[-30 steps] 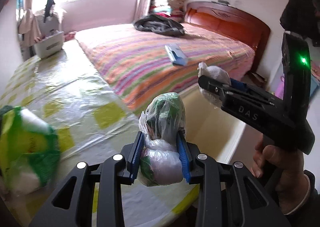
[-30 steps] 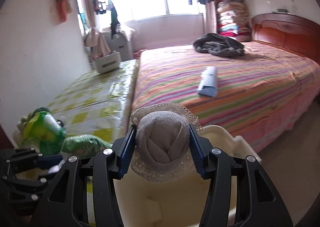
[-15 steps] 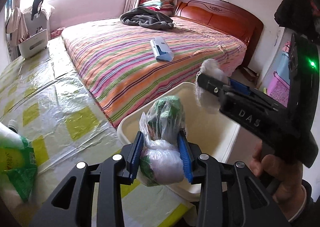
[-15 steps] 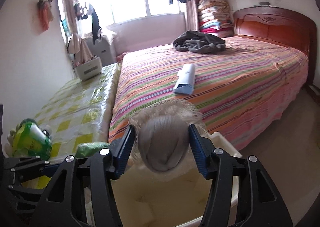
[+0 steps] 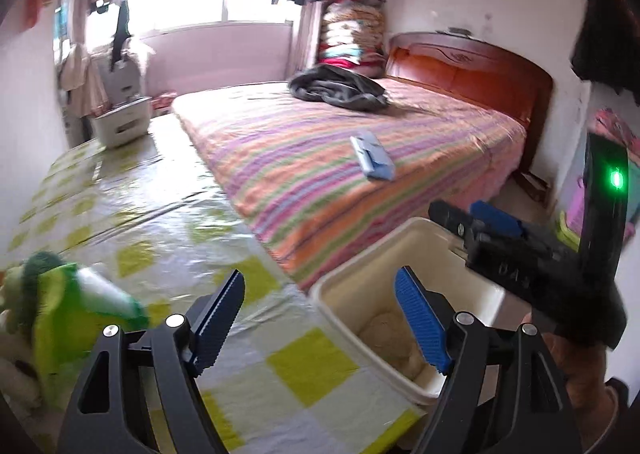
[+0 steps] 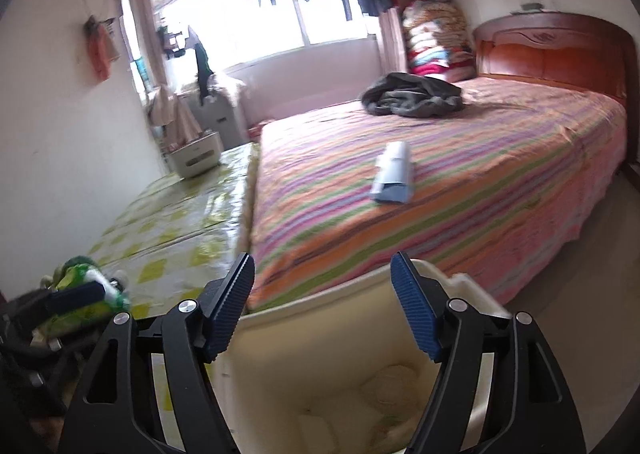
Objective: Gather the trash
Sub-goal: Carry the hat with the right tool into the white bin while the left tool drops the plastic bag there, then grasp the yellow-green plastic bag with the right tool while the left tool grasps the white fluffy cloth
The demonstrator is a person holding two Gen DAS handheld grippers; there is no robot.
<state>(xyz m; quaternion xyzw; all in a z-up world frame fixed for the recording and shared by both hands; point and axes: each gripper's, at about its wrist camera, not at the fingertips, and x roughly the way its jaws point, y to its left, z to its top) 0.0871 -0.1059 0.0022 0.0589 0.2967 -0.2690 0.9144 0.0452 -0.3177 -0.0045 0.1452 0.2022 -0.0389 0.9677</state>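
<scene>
My left gripper is open and empty, at the left edge of the cream trash bin, above the table. My right gripper is open and empty, just over the bin. It also shows in the left wrist view over the bin's far side. A pale crumpled wad lies on the bin floor, also seen in the right wrist view. A green and white plastic package lies on the table at the left.
The table with a yellow-checked plastic cover runs along the striped bed. A blue and white packet and a dark garment lie on the bed. A white basket stands at the table's far end.
Both grippers have opened. The bagged trash left the left gripper and the grey lacy wad left the right gripper; a wad now lies in the bin.
</scene>
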